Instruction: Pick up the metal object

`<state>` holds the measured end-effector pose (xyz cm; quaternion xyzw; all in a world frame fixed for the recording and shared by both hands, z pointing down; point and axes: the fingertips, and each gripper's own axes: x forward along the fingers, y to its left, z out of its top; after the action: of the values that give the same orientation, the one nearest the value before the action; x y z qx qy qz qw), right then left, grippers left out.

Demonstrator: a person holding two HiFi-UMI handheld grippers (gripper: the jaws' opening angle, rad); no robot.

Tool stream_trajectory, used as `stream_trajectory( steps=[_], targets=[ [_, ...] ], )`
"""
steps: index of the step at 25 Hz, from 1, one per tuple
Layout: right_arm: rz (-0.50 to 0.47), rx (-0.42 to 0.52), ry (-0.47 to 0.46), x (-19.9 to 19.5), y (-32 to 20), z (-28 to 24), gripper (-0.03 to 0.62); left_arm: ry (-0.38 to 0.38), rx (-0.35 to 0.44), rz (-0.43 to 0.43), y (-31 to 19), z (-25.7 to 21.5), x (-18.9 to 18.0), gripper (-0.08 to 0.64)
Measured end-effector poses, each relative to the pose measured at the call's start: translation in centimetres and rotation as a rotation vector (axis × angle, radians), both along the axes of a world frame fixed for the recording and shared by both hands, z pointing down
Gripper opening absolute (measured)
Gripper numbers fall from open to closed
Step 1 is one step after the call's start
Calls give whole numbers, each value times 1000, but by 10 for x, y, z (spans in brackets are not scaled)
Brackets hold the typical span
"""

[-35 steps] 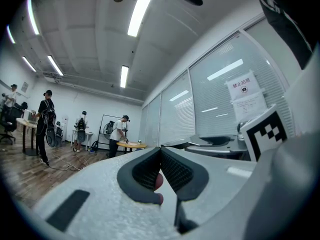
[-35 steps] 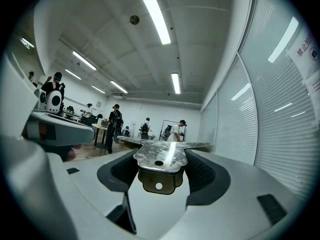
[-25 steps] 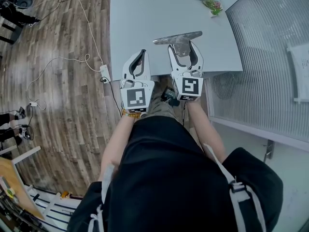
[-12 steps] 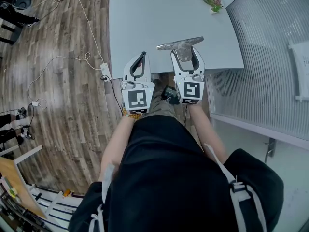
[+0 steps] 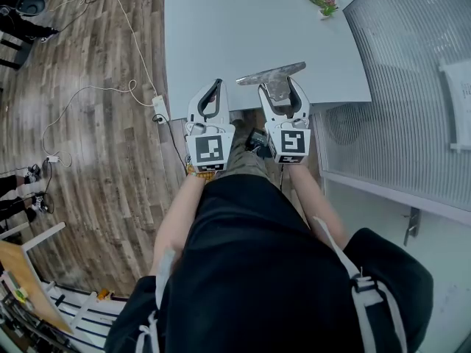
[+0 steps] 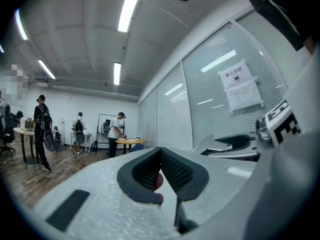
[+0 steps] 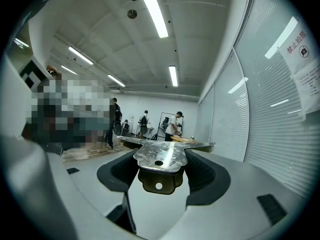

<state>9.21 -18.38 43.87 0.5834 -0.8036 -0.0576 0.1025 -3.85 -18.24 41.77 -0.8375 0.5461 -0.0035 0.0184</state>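
1. The right gripper (image 5: 278, 88), centre frame, clamps its partly spread jaws on the flat metal object (image 5: 271, 73) at the near edge of the grey table (image 5: 213, 28).
2. Just left of it, the left gripper (image 5: 211, 94) has its jaws pressed together, holding nothing.

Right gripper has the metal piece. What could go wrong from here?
1. The right gripper pinches the metal object only by its narrow stem, and the wide bar sticks out past the fingertips. It could pivot or slip on the smooth metal.
2. It is held close to the table's near edge, so a drop might miss the table.
3. The left gripper is shut beside it, so it is not ready to help.
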Motion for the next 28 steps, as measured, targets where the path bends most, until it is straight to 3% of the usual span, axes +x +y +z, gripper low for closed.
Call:
stream_trajectory(
  steps=[28],
  targets=[
    [-29, -96, -18, 12, -1, 29, 285, -3, -97, -13, -9, 43, -5, 11]
  ],
)
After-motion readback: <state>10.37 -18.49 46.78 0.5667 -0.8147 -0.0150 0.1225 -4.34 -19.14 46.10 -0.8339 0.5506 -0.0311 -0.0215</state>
